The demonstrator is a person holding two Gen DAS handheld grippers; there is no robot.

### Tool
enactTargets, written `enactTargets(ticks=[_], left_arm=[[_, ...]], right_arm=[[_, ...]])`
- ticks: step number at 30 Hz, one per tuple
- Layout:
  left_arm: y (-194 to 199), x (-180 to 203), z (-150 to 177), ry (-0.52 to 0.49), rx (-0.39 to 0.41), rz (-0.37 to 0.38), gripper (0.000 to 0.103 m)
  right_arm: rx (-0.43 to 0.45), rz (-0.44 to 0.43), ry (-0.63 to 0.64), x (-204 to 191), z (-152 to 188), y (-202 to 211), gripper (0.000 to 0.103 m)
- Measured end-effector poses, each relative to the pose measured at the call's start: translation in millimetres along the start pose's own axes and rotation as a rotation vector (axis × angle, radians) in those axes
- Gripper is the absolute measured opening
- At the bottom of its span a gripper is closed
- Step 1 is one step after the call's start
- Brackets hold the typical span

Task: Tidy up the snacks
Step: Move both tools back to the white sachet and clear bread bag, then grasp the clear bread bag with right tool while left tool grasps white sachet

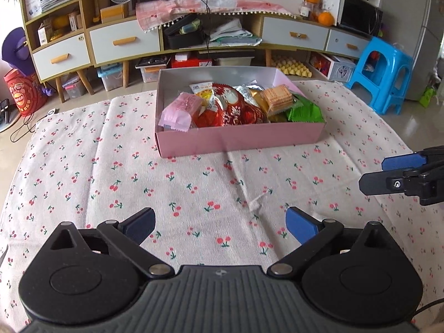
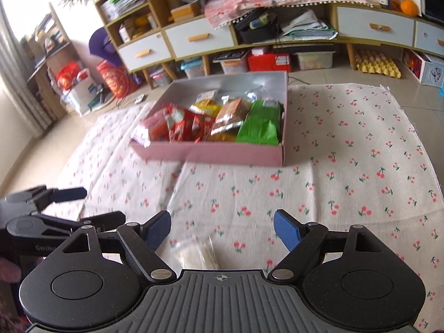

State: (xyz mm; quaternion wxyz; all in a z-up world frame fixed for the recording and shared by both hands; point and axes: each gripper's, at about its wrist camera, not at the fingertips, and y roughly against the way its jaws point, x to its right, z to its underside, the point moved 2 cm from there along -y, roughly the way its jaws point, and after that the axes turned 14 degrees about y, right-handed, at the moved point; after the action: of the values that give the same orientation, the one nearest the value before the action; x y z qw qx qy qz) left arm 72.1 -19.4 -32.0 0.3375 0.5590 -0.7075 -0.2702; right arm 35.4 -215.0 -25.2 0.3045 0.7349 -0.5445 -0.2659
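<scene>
A pink box (image 1: pixel 238 140) (image 2: pixel 211 154) on the cherry-print cloth (image 1: pixel 194 188) holds several snack packets: a pink packet (image 1: pixel 180 109), a red bag (image 1: pixel 230 108) (image 2: pixel 186 123), a cracker pack (image 1: pixel 277 98) and a green bag (image 1: pixel 305 112) (image 2: pixel 260 125). A clear pale snack packet (image 2: pixel 198 254) lies on the cloth just below and between my right gripper's fingers. My left gripper (image 1: pixel 220 226) is open and empty, well short of the box. My right gripper (image 2: pixel 222 229) is open; it also shows at the right edge of the left wrist view (image 1: pixel 394 174).
A long cabinet (image 1: pixel 194 38) with drawers and shelves stands behind, storage bins under it. A blue stool (image 1: pixel 380 75) is at the right on the tiled floor. The left gripper shows at the lower left of the right wrist view (image 2: pixel 63 205).
</scene>
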Motion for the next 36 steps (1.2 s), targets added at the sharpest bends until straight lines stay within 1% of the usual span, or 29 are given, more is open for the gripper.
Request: enactTargets(ticks=[4,8,13,17,20,21,22,23,24,25,27,30,36], left_arm=[[1.4,8.4,14.9,-0.083,-0.021,0.012,0.100],[1.5,15.5,27.6,-0.153,-0.028,0.022,0.100],[-0.7,27.8,45.4,-0.218,-0.056,0.071,0.100],[-2.4,40.1,58.4,-0.298,-0.102,0.129,0.100],[-1.5,47.3,66.2,-0.354,-0.114,0.156,0.100],[-0.6,49.7,69.5,-0.373,-0.117,0.167,0.100],[-0.3,51.9,71.4,-0.389,-0.120,0.176,0.100],[0.0,54.2,73.3,-0.403,-0.122,0.185,0.100],[-0.4,56.9,74.9,-0.416,-0.124,0.194,0.100],[-0.7,59.3,76.1,-0.428,-0.126,0.201,0.100],[-2.2,65.4,77.9,-0.451,-0.133,0.210,0.100],[-3.2,76.2,80.0,-0.490,-0.149,0.242,0.100],[-11.0,99.5,90.6,-0.580,-0.214,0.310,0.099]], right_arm=[[-0.045,-0.002,0.063,-8.7,16.7,-3.2,0.083],[-0.085,-0.001,0.084,-11.6,28.9,-8.8,0.083],[-0.122,-0.012,0.109,-18.5,34.3,-15.3,0.083],[-0.145,-0.027,0.093,-22.1,35.7,-22.1,0.082],[-0.157,-0.038,0.108,-27.1,36.3,-27.0,0.076],[-0.160,-0.035,0.124,-30.1,36.5,-28.7,0.070],[-0.165,-0.032,0.136,-31.5,37.0,-29.9,0.065],[-0.174,-0.028,0.147,-32.5,37.5,-31.7,0.056],[-0.186,-0.023,0.152,-32.4,38.3,-33.9,0.044],[-0.193,-0.027,0.150,-31.7,38.9,-35.0,0.039],[-0.197,-0.032,0.130,-28.6,37.7,-34.0,0.038],[-0.188,0.006,0.119,-23.3,35.5,-27.1,0.036],[-0.193,0.057,0.036,0.8,39.1,-17.0,0.035]])
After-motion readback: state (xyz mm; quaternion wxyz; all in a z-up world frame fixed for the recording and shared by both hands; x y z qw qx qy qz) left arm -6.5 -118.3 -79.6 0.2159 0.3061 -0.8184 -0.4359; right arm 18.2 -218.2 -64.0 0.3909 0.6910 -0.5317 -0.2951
